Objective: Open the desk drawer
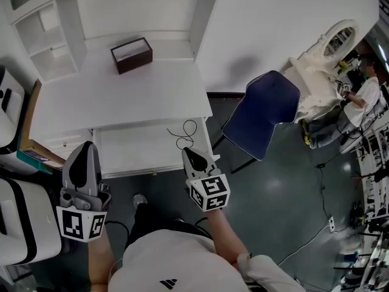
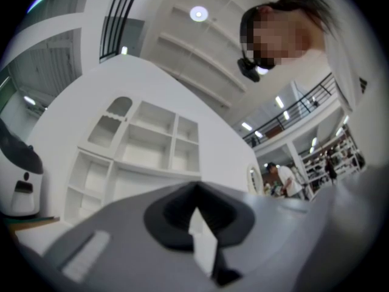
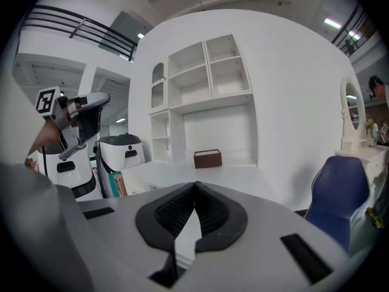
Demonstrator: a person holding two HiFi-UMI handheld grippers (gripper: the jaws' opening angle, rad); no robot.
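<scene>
Bright, even light is cast from above; 1 round ceiling lamp (image 2: 198,13) and 1 strip light (image 3: 332,23) are flared to white. The desk (image 1: 121,90) is nearly washed out, and a pale sheen is seen on the floor (image 1: 273,184). Straight lines are bent towards the edges, and the corners of the 2 gripper views are darkened. The left gripper (image 2: 196,187) is rendered soft close up.

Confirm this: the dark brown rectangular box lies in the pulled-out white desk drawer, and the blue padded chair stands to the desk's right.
One thing is wrong. The dark brown rectangular box sits on the white desk top, near its back, not in the pulled-out white desk drawer; the head view shows this. The blue padded chair does stand to the desk's right.
</scene>
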